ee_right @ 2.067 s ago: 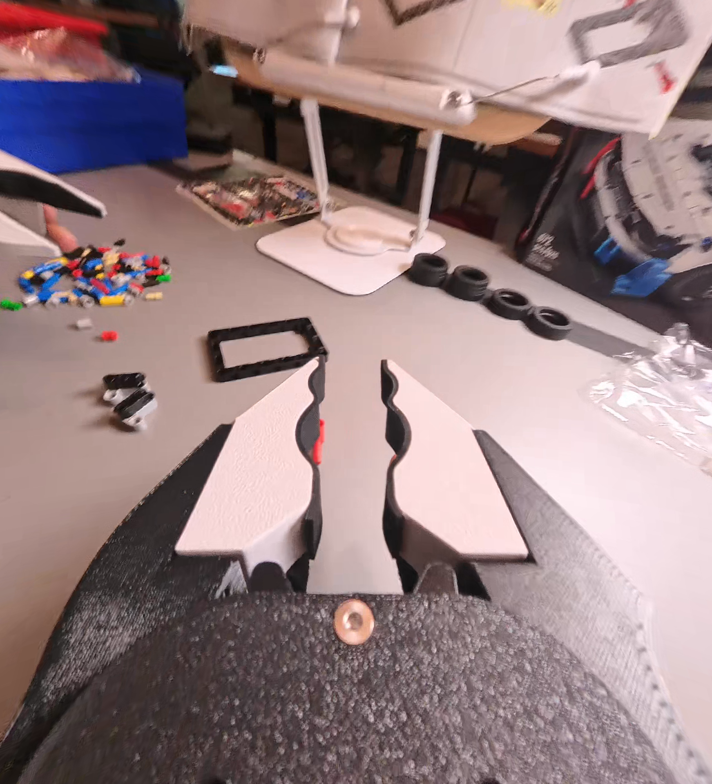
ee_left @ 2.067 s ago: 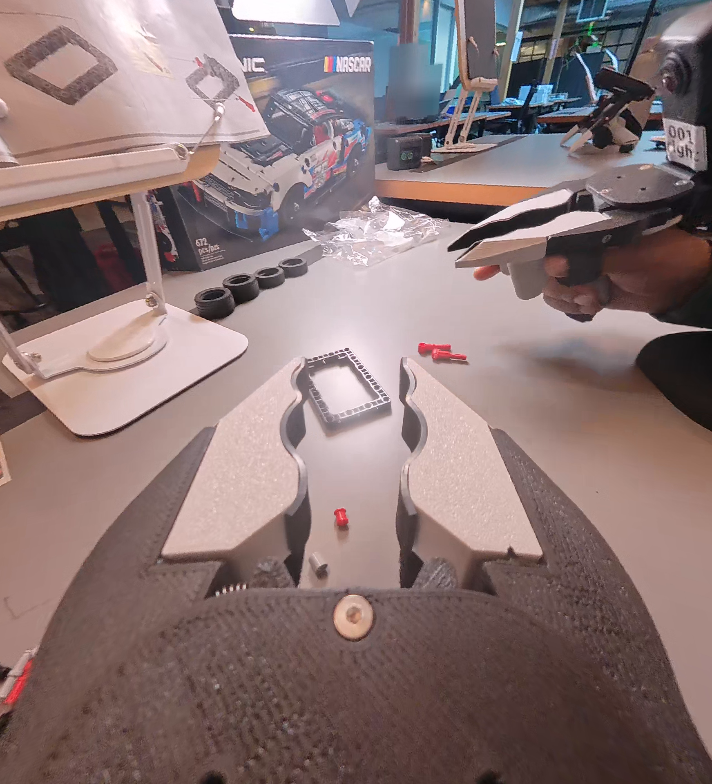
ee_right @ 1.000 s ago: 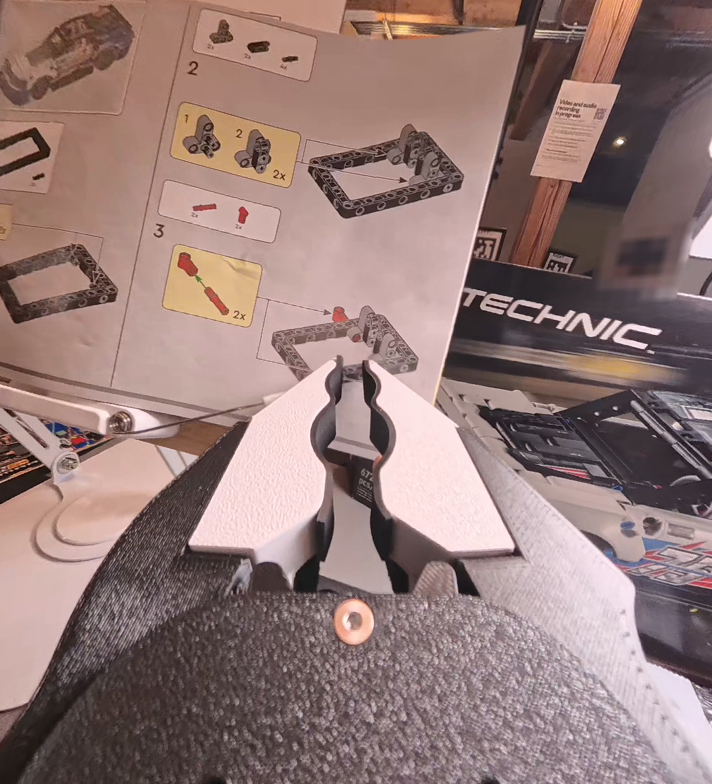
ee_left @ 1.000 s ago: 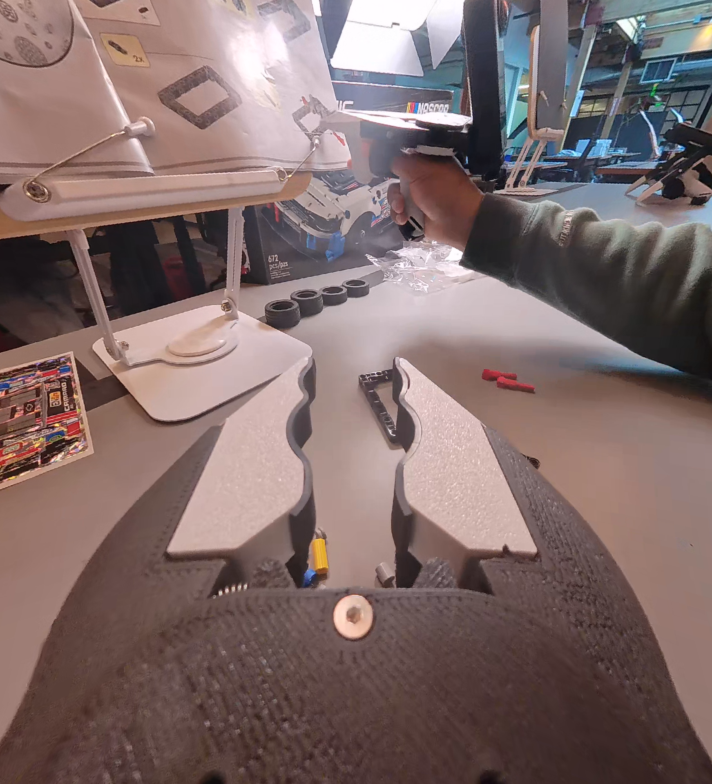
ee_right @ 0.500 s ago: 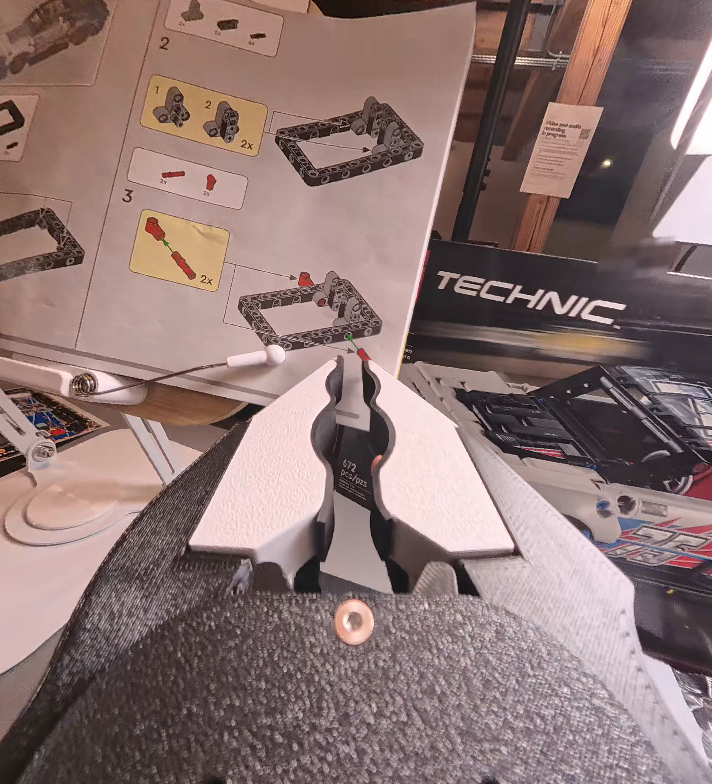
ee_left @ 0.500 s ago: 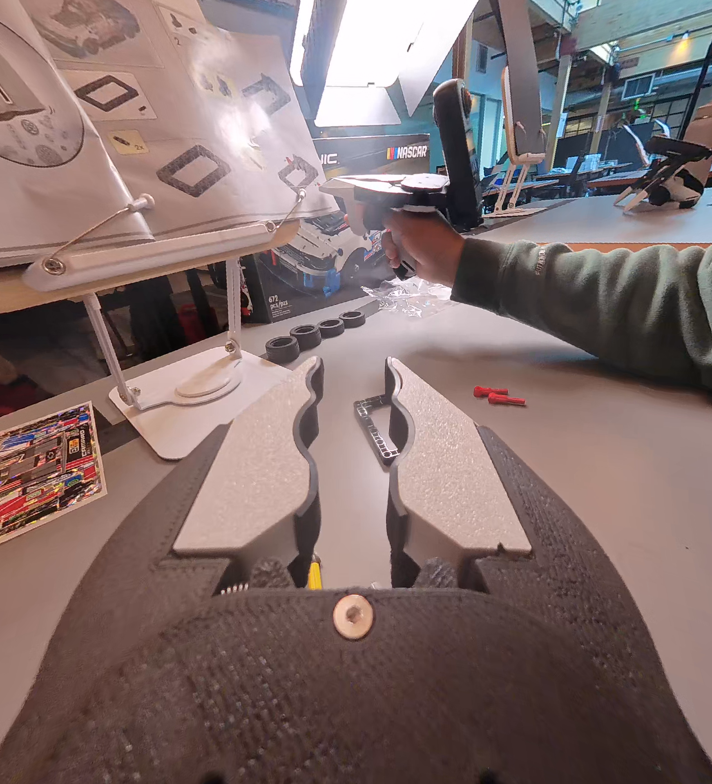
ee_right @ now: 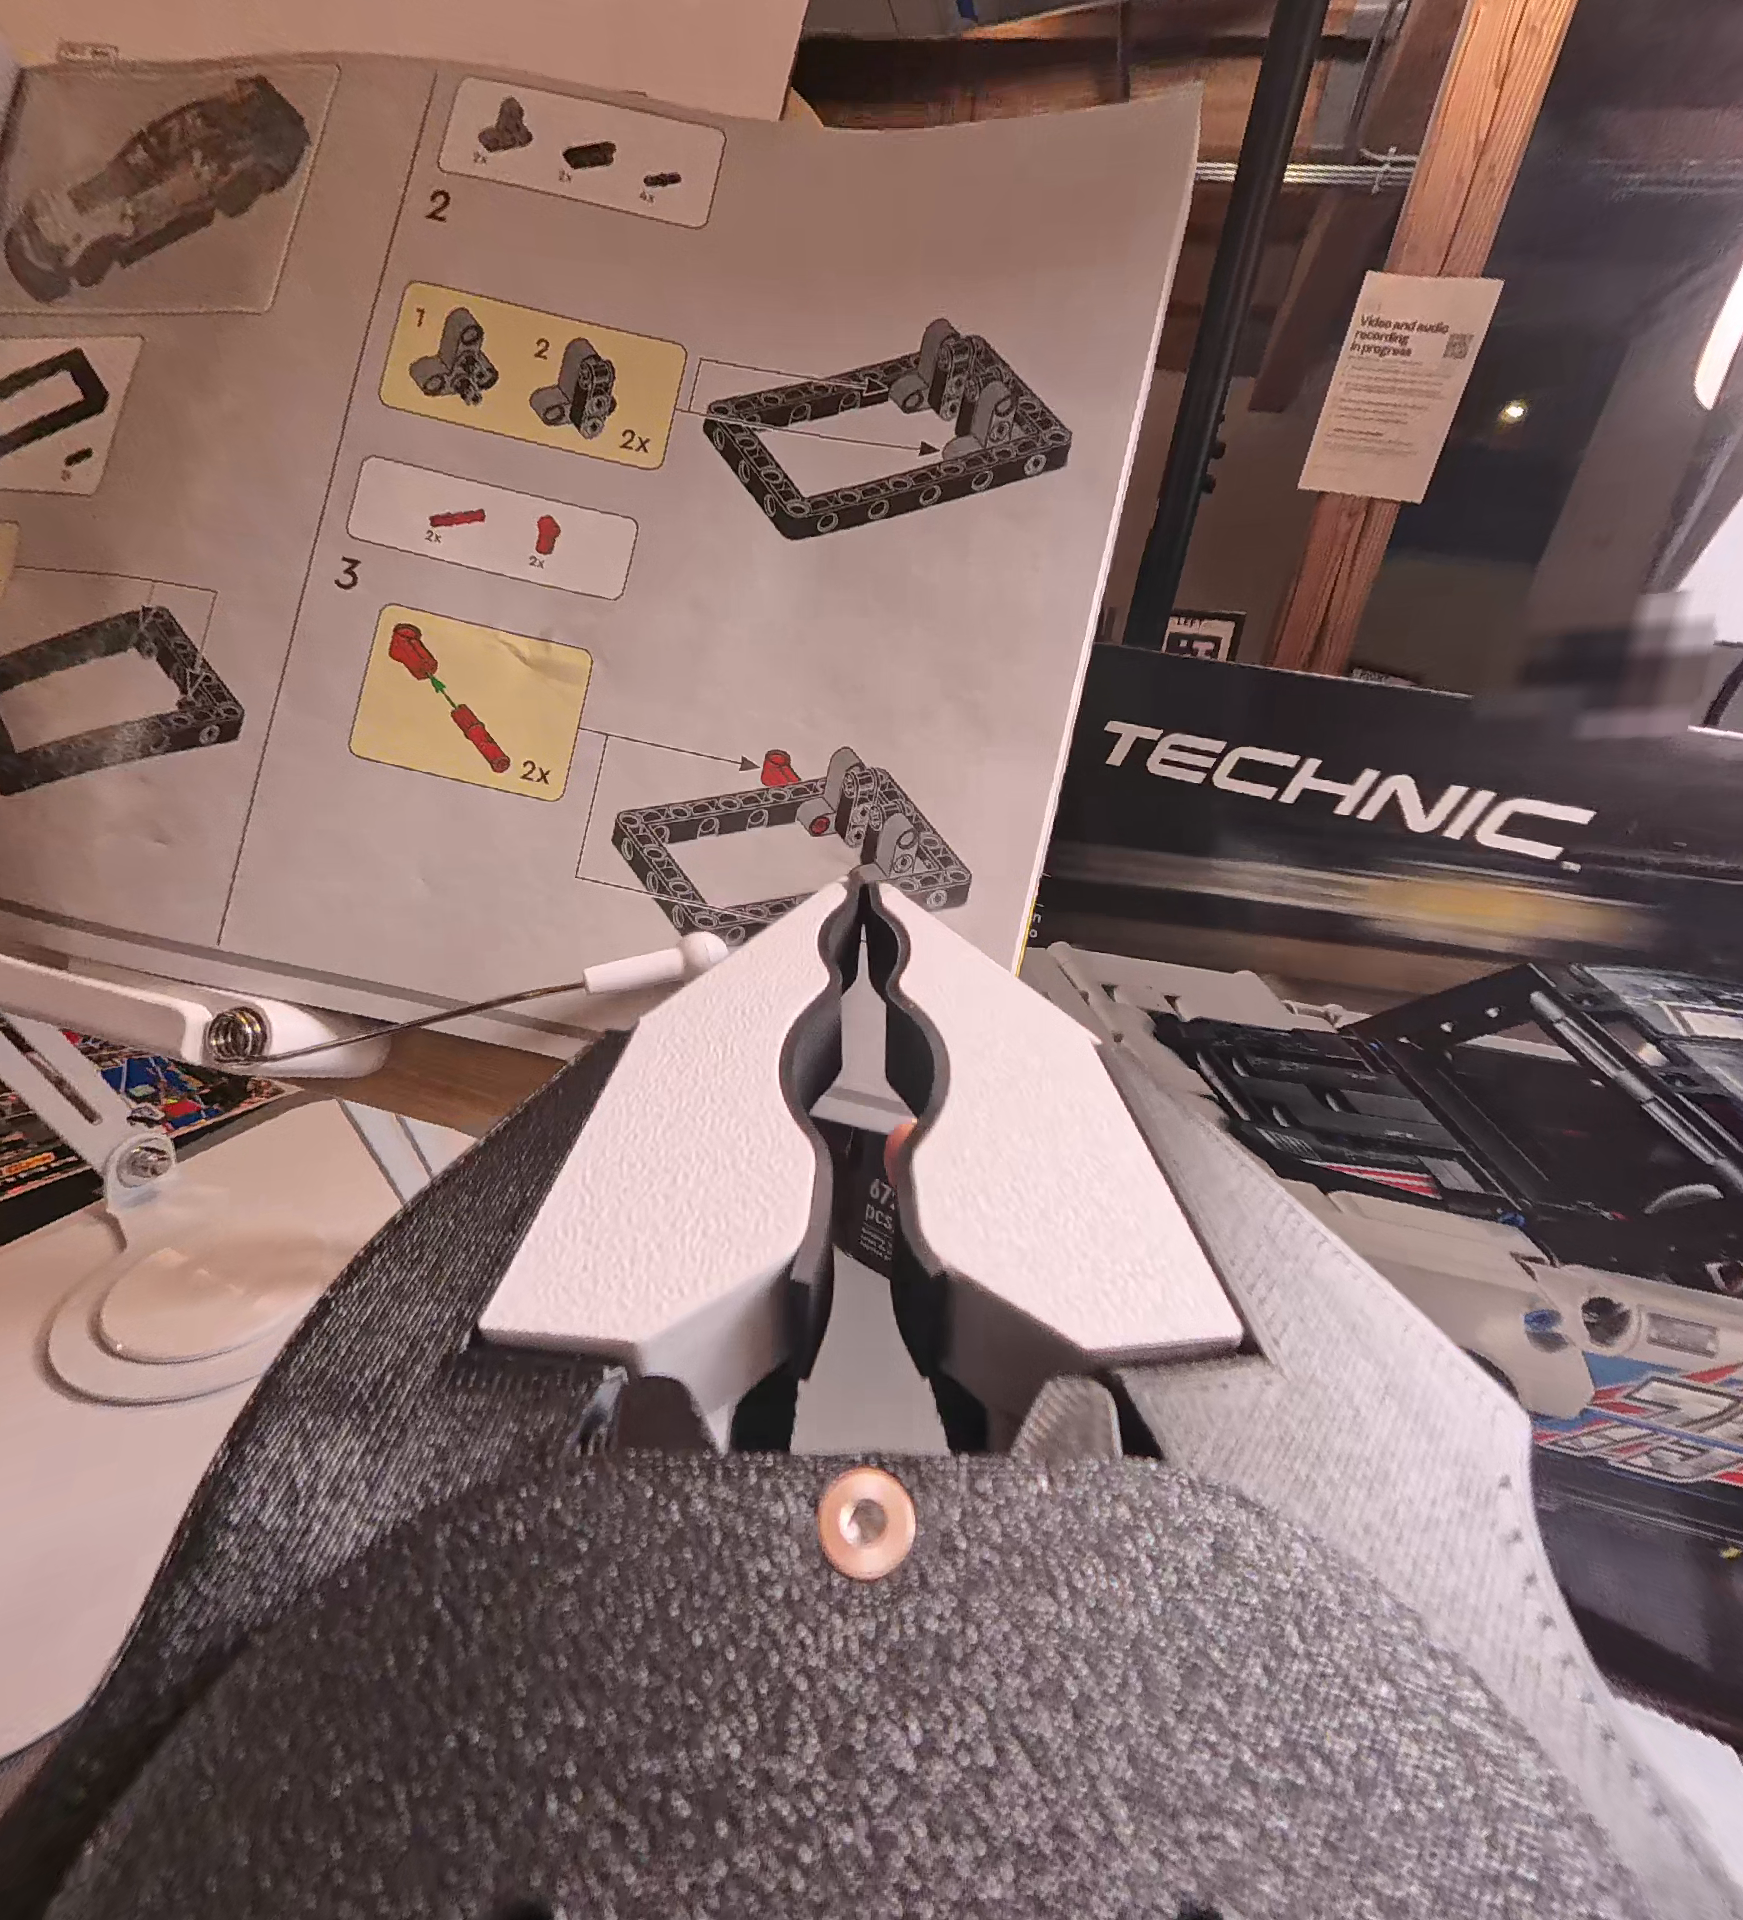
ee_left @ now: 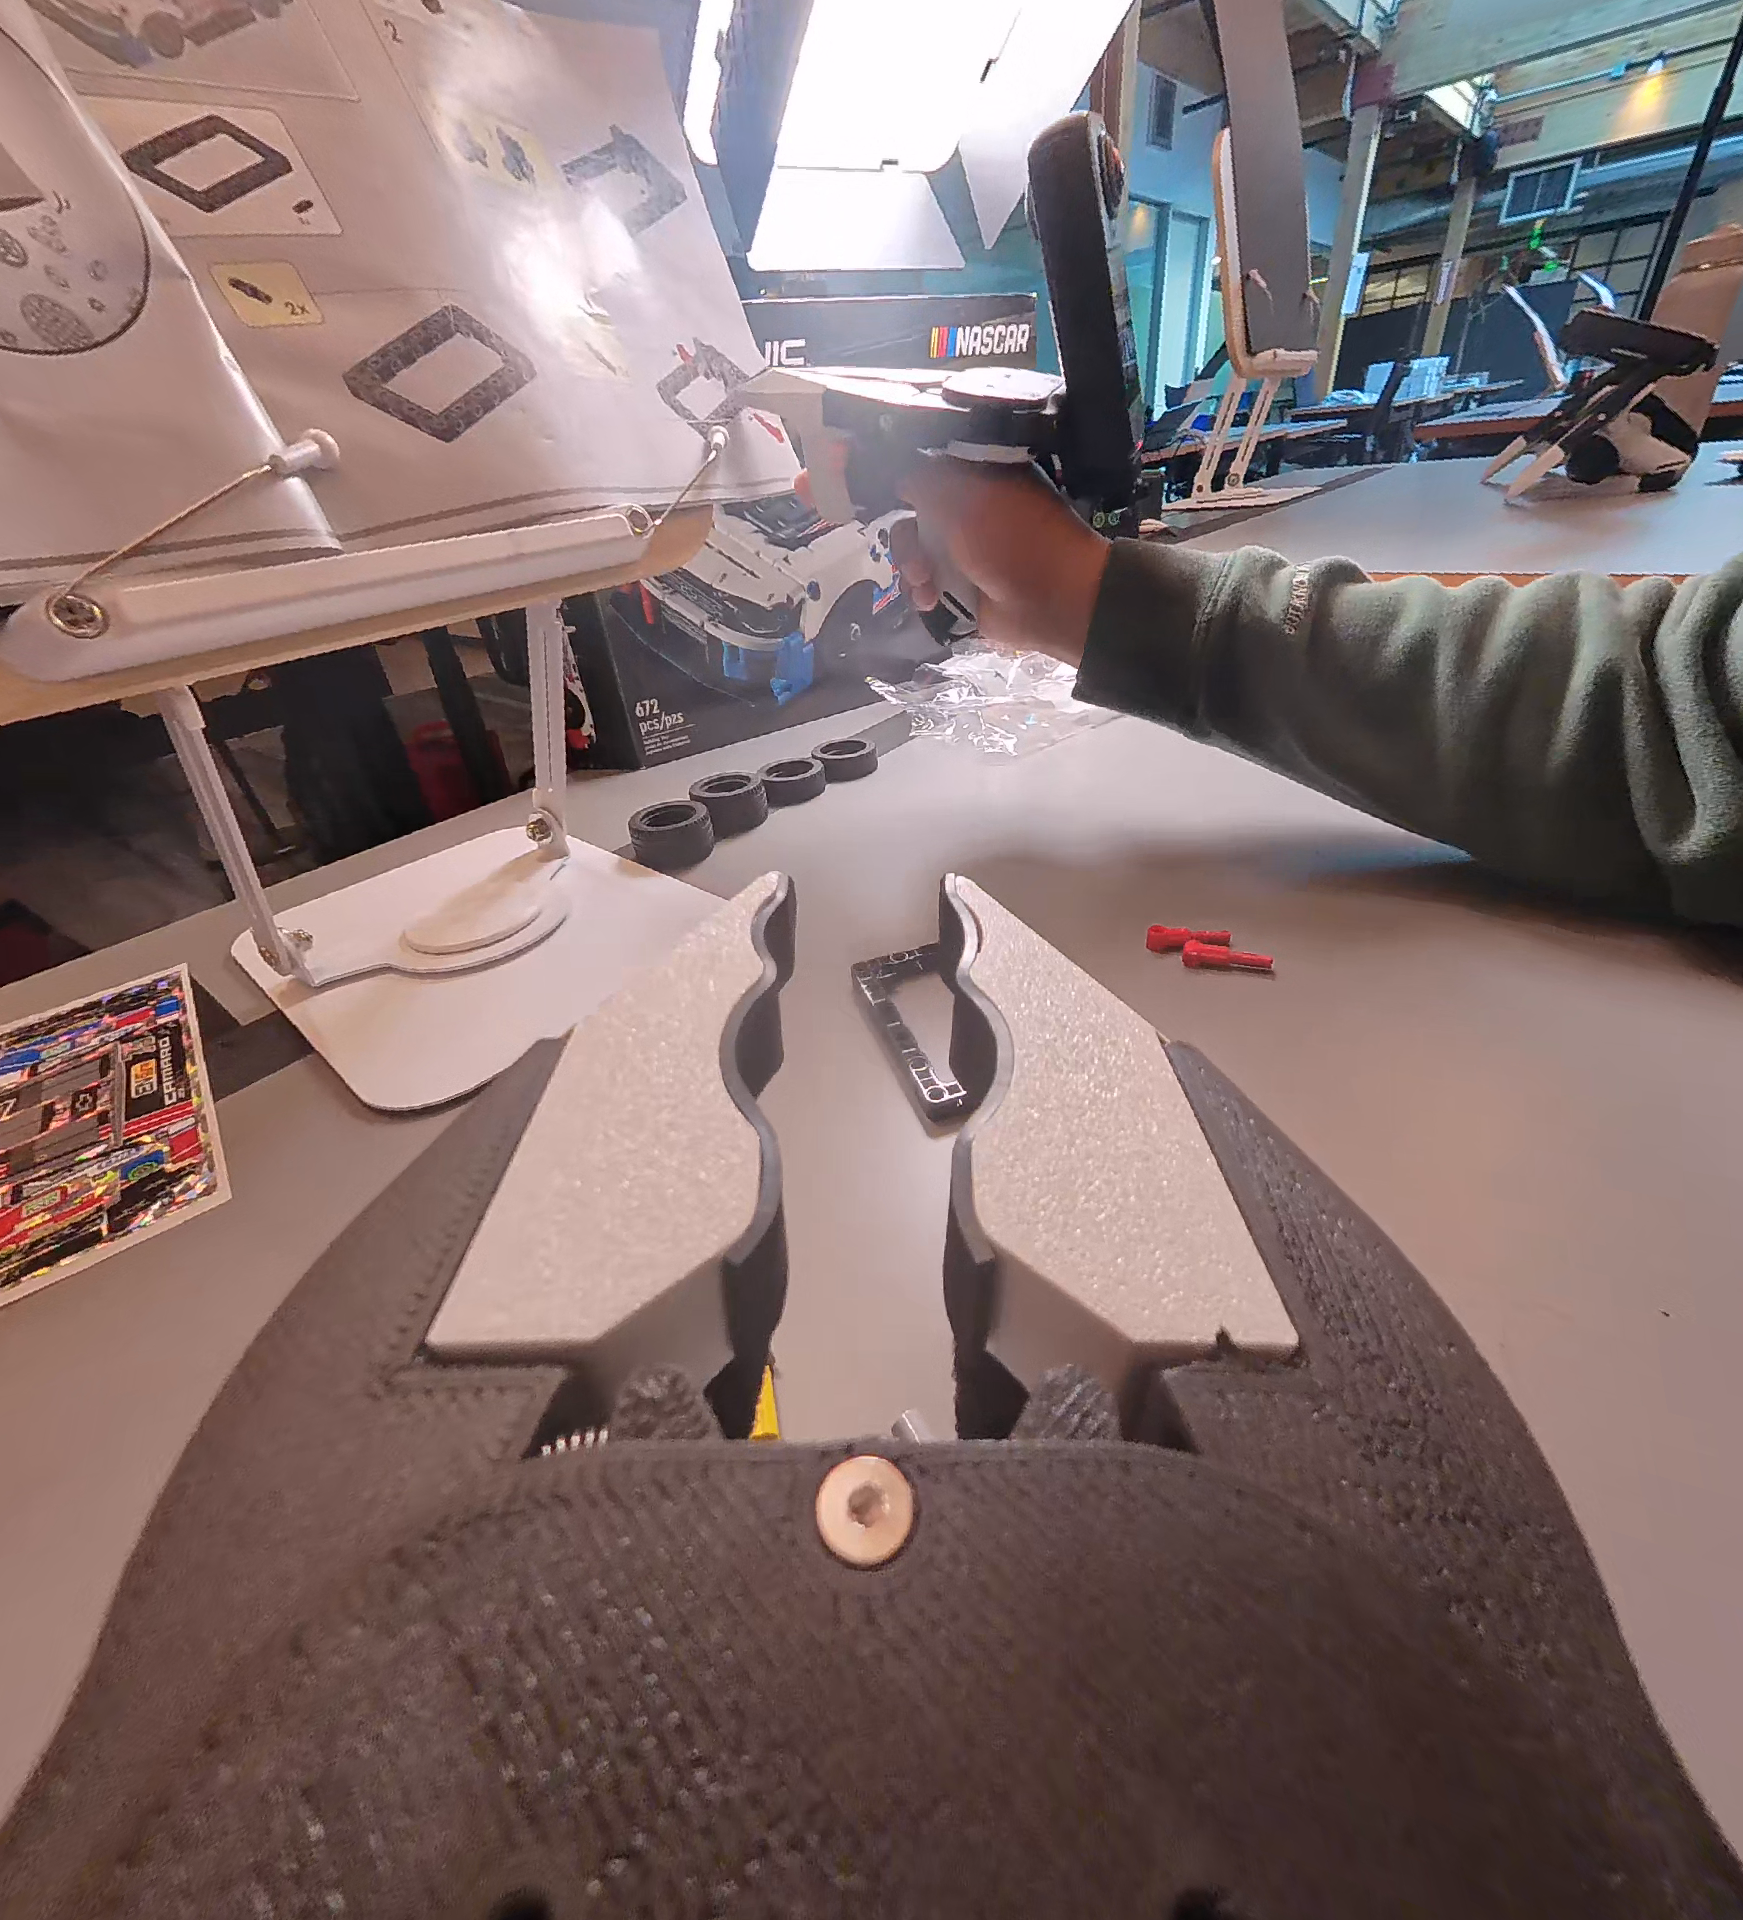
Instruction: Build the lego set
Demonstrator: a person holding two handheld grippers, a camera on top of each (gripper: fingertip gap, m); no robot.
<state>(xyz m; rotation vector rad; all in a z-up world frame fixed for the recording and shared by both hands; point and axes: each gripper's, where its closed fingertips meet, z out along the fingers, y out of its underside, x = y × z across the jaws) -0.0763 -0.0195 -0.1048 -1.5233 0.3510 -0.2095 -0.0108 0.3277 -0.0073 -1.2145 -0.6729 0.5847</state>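
The instruction booklet (ee_right: 638, 499) stands open on a white stand (ee_left: 451, 966). My right gripper (ee_right: 862, 883) is raised in front of it, fingers shut on the lower right corner of the page; it also shows in the left wrist view (ee_left: 779, 390), held by a hand in a green sleeve. My left gripper (ee_left: 865, 894) is open and empty, low over the grey table. A black rectangular lego frame (ee_left: 908, 1029) lies just beyond it, partly hidden by its right finger. Two red pins (ee_left: 1205, 948) lie to the right.
Several black tyres (ee_left: 753, 800) line up before the lego box (ee_left: 846, 582) (ee_right: 1366, 935). A crumpled clear bag (ee_left: 992, 707) lies beside them. A sticker sheet (ee_left: 36, 1143) lies at left. The sleeved arm (ee_left: 1469, 717) crosses the table's right side. Some 35 cm of space lies between my two pairs of fingers.
My right gripper rose from the table to the booklet and closed its fingers on the page corner. My left gripper drew back and left, so the frame now sits behind its right finger.
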